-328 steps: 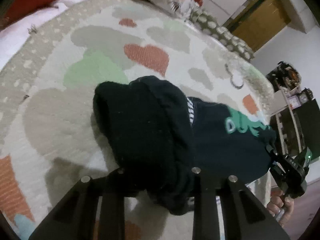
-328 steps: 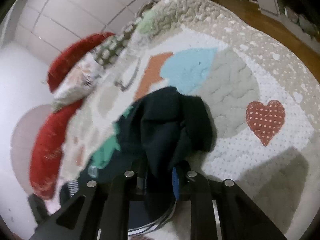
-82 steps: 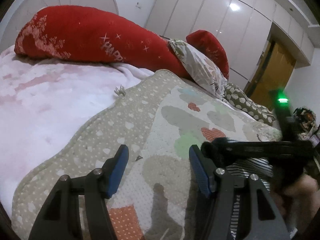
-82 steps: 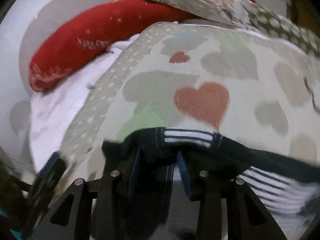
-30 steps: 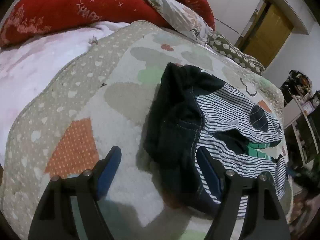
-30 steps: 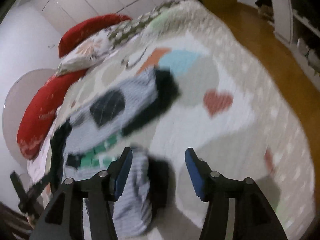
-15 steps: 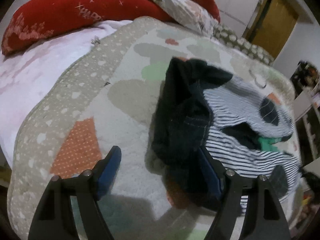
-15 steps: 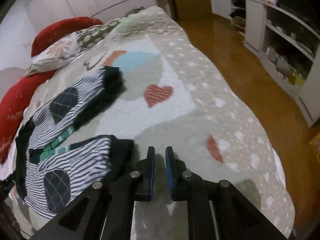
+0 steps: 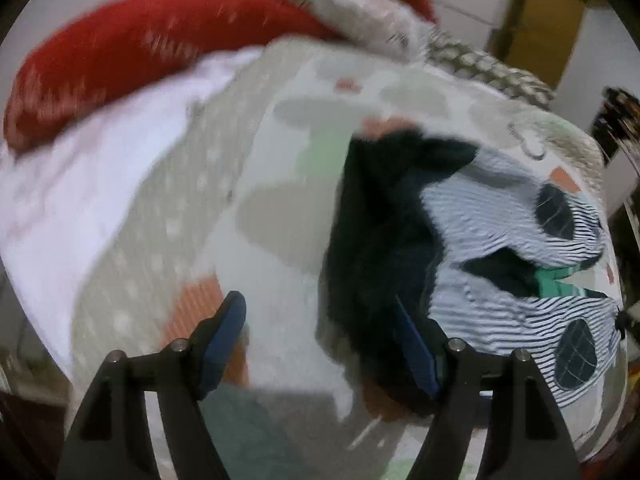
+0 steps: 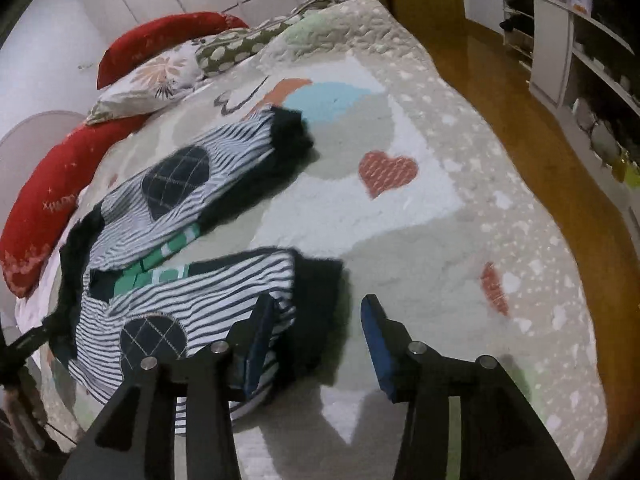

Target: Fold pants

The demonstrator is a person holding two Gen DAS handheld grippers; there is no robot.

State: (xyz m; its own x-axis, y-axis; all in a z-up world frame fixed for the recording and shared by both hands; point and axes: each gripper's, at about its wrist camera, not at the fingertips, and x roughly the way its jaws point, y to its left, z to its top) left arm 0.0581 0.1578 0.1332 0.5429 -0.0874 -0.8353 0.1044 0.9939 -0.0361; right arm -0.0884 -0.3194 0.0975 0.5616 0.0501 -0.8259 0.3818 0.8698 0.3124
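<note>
The striped pants (image 10: 188,280) lie spread flat on the heart-patterned quilt (image 10: 420,216), both legs apart, with dark knee patches, dark cuffs and a dark waistband (image 9: 380,240). My left gripper (image 9: 320,344) is open at the waistband end, its right finger over the dark fabric. My right gripper (image 10: 316,340) is open at the near leg's dark cuff (image 10: 316,300), its left finger over the striped cloth. Neither holds anything.
Red bolster pillows (image 10: 52,196) and patterned pillows (image 10: 152,80) line the bed's head. A white blanket (image 9: 80,184) lies beside the quilt. Wooden floor (image 10: 540,136) and shelves (image 10: 580,40) run along the bed's far side.
My right gripper has opened and now sits at the near leg's cuff. My left gripper is still open at the waistband; its view has swung a little and blurred.
</note>
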